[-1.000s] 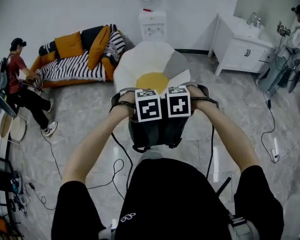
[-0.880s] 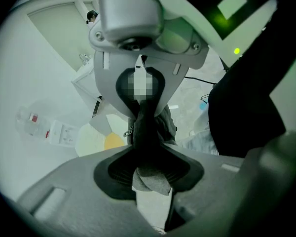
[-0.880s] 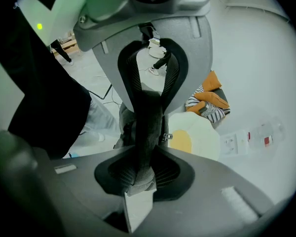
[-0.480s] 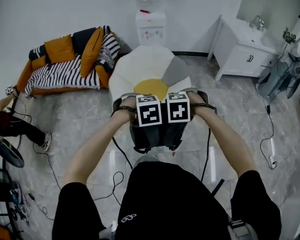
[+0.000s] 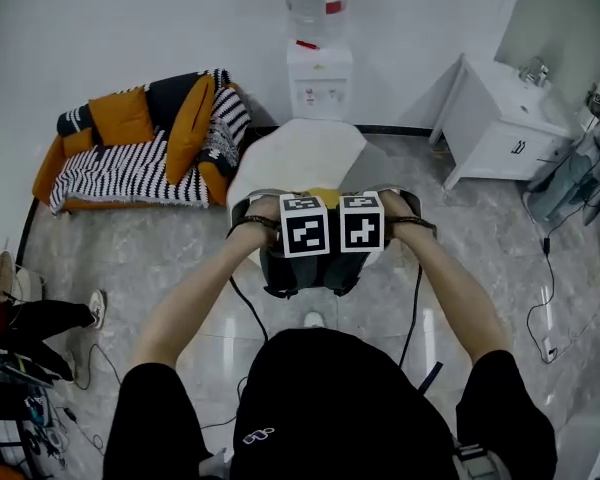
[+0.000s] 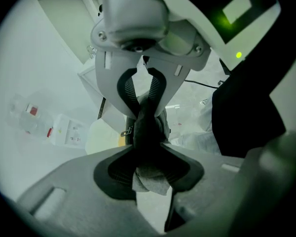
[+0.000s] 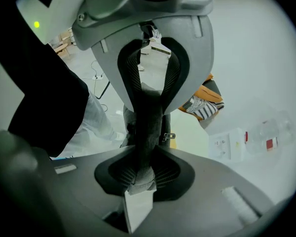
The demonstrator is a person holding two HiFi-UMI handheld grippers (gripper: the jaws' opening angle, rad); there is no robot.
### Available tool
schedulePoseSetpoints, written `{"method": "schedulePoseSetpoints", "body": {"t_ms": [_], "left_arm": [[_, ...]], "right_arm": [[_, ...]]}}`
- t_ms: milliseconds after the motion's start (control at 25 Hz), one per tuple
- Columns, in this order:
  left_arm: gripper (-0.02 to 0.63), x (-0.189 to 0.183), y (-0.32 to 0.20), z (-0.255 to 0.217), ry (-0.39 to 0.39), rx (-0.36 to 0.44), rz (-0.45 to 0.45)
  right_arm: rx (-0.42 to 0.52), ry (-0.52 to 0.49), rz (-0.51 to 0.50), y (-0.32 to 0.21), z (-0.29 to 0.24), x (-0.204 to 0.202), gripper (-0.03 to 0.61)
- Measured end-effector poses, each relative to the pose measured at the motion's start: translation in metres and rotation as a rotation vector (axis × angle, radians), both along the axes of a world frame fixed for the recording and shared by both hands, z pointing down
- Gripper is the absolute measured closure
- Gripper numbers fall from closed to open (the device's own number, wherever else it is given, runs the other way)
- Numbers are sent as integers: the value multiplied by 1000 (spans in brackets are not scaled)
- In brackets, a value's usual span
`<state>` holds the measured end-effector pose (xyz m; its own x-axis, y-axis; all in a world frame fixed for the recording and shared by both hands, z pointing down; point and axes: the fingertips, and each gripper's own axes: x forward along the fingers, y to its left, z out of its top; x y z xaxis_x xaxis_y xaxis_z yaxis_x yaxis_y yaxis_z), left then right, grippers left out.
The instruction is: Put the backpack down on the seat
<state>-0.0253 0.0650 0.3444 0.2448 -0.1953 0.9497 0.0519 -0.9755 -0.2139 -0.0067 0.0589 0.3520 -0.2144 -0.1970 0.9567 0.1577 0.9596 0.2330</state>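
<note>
A dark grey backpack (image 5: 310, 268) hangs in front of me, held up by its top between both grippers. My left gripper (image 6: 147, 147) is shut on a grey fabric strap (image 6: 149, 127) of the backpack. My right gripper (image 7: 147, 147) is shut on another strap (image 7: 149, 117). In the head view only the two marker cubes show side by side, left (image 5: 305, 226) and right (image 5: 361, 221), and they hide the jaws. The seat (image 5: 300, 153), a round white and grey cushion with a yellow centre, lies on the floor just beyond the backpack.
A striped sofa with orange cushions (image 5: 140, 148) stands at the back left. A water dispenser (image 5: 320, 68) is behind the seat, a white cabinet (image 5: 500, 133) at the back right. Cables (image 5: 242, 313) trail over the marble floor. A person's legs (image 5: 40, 318) show at the left.
The seat, sofa and dispenser have drawn nearer. The backpack now covers most of the seat's yellow centre. Both grippers keep their hold on the straps.
</note>
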Motion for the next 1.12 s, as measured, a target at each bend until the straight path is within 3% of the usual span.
{"method": "schedulePoseSetpoints", "body": {"t_ms": [320, 560, 760, 960, 1120], "left_arm": [[472, -22, -83, -10, 40, 58, -10], [472, -39, -123, -12, 103, 28, -31], [472, -26, -139, 0, 103, 10, 8], [472, -16, -153, 9, 138, -57, -9], [472, -7, -164, 22, 118, -82, -17]], "right_arm": [[40, 49, -14, -83, -9, -23, 502], [50, 79, 0, -124, -10, -38, 502], [4, 60, 46, -138, 2, -27, 502], [-20, 37, 74, -152, 12, -17, 502], [-45, 34, 61, -163, 25, -8, 502]]}}
